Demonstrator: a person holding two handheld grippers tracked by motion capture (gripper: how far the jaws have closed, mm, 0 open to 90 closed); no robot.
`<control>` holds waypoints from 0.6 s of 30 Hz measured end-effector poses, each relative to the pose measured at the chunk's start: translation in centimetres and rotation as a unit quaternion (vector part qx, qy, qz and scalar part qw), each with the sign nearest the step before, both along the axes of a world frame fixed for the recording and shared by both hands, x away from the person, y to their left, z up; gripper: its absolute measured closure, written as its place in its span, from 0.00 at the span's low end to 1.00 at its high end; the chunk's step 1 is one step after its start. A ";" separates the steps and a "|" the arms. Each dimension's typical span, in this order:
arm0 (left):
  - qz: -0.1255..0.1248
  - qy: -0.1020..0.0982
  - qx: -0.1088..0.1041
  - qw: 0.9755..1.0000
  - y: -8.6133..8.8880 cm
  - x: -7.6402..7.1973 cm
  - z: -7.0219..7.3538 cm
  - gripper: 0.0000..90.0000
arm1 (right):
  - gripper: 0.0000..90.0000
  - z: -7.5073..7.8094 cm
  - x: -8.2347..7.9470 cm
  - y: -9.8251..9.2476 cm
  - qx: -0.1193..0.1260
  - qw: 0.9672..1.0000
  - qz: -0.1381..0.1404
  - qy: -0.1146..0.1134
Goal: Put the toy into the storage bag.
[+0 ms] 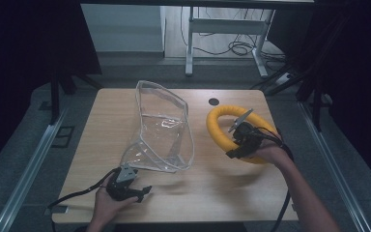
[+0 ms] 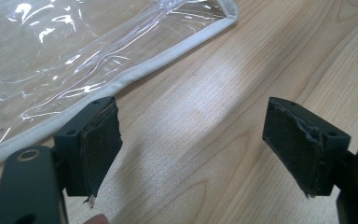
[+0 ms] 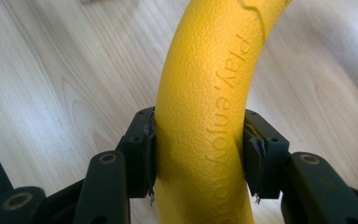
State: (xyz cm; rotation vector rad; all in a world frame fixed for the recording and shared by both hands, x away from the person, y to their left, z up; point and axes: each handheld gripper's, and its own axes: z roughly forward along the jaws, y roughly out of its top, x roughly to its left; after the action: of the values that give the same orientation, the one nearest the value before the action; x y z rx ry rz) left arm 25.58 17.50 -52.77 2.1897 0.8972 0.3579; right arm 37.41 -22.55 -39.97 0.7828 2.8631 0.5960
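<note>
Between the right fingers (image 3: 143,144) sits the yellow ring (image 3: 205,116), a pebbled foam-like tube with raised lettering; both pads press its sides, so the right gripper (image 3: 198,149) is clamped on it. High view: same ring (image 1: 218,129) over the right half of the desk (image 1: 207,193), near side held in the right gripper (image 1: 239,147), tilted, far arc toward a small dark hole in the desk top (image 1: 214,101). Can't tell if the far arc touches the wood.

Left fingers (image 2: 95,149) stand wide apart, nothing between them, bare wood below. Left gripper (image 1: 137,191) rests low at the near-left edge, just beside the near corner of the clear plastic bag (image 1: 162,130). White piping hem (image 2: 135,74) runs diagonally just past the left pad, apart from it. Bag mouth stands up and gapes at the far end, sagging.

Risks, judged:
- Grip is on one side of a curved, squashy tube; ring may pivot or slip between the pads if swung fast.
- Bag isn't pinned; pushing the ring in could shove or collapse it, since the left gripper holds nothing.
- Limp film may fold over the mouth and snag the ring.
</note>
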 end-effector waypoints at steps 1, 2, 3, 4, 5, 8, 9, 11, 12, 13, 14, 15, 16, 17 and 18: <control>0.000 0.000 0.000 1.000 0.0 0.0 0.0 0.21 | 0.58 0.2 0.0 0.0 0.005 1.000 -0.002 -0.003; 0.000 0.000 -0.001 1.000 0.0 0.0 0.0 0.21 | 0.58 0.2 0.0 0.0 0.005 1.000 -0.002 -0.003; 0.000 0.000 0.000 1.000 0.0 0.0 0.0 0.21 | 0.58 0.6 0.1 -0.1 0.014 1.000 -0.003 -0.009; 0.000 0.000 0.000 1.000 0.0 0.0 0.0 0.21 | 0.58 0.6 0.1 -0.1 0.014 1.000 -0.003 -0.009; -0.001 0.001 0.000 1.000 0.0 0.0 0.0 0.21 | 0.58 0.8 0.1 -0.1 0.018 1.000 -0.005 -0.012; -0.001 0.001 -0.001 1.000 0.0 0.0 -0.1 0.21 | 0.58 1.3 0.1 -0.1 0.033 0.999 -0.010 -0.015; 0.000 0.001 -0.001 1.000 0.0 0.0 0.0 0.21 | 0.58 1.6 0.1 -0.1 0.045 0.999 -0.010 -0.016; 0.000 0.000 -0.001 1.000 0.0 0.0 0.0 0.21 | 0.58 1.9 0.1 0.0 0.052 0.998 -0.013 -0.019; 0.000 0.000 -0.001 1.000 0.0 0.0 0.0 0.21 | 0.58 1.9 0.1 0.0 0.052 0.998 -0.013 -0.019; 0.000 0.001 -0.001 1.000 0.0 0.0 0.0 0.21 | 0.58 2.1 0.0 0.1 0.058 0.998 -0.012 -0.020; -0.001 0.001 -0.001 1.000 0.0 0.0 0.0 0.21 | 0.58 2.3 0.1 0.1 0.064 0.998 -0.012 -0.023; -0.001 0.001 0.000 1.000 0.0 0.0 -0.1 0.21 | 0.58 2.7 0.1 0.2 0.071 0.997 -0.010 -0.026; -0.001 0.001 0.000 1.000 0.0 0.0 -0.1 0.21 | 0.58 2.7 0.1 0.2 0.071 0.997 -0.010 -0.026; -0.002 0.001 0.000 1.000 0.0 0.1 -0.1 0.21 | 0.58 2.8 0.1 0.3 0.073 0.997 -0.010 -0.028; -0.002 0.001 0.000 1.000 0.0 0.1 -0.1 0.21 | 0.58 3.0 0.1 0.3 0.076 0.997 -0.010 -0.031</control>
State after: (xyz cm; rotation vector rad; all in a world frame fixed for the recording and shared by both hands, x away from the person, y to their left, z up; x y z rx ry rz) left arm 25.63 17.47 -52.82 2.1910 0.8943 0.3551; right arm 37.49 -22.25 -36.95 0.7980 2.7759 0.8284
